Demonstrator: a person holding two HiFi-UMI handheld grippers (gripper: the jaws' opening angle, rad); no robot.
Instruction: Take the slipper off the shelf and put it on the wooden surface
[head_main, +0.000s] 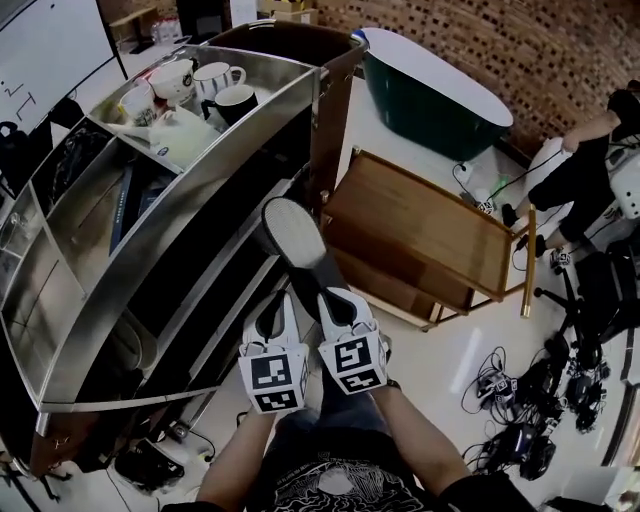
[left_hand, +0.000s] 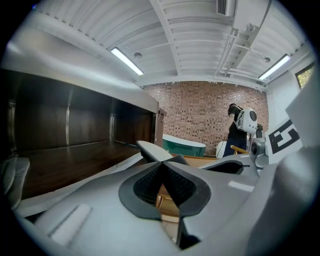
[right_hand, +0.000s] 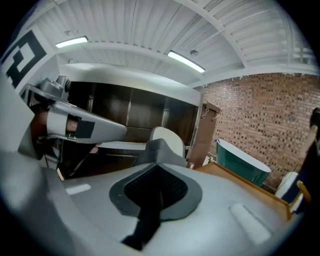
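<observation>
Grey slipper (head_main: 290, 228) we grip by strap (right_hand: 146, 220) only w/ right gripper (head_main: 330, 298) (left gripper (head_main: 272, 302) shut, empty) may swing loose b4 wooden surface (head_main: 430, 215).

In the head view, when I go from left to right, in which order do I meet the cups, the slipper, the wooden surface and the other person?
cups → slipper → wooden surface → person at the right edge

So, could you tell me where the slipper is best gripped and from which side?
Grip the slipper by its thin dark upper at the near end, from the person's side, as the right gripper does: that band fits between the jaws, while the broad pale sole points away.
</observation>
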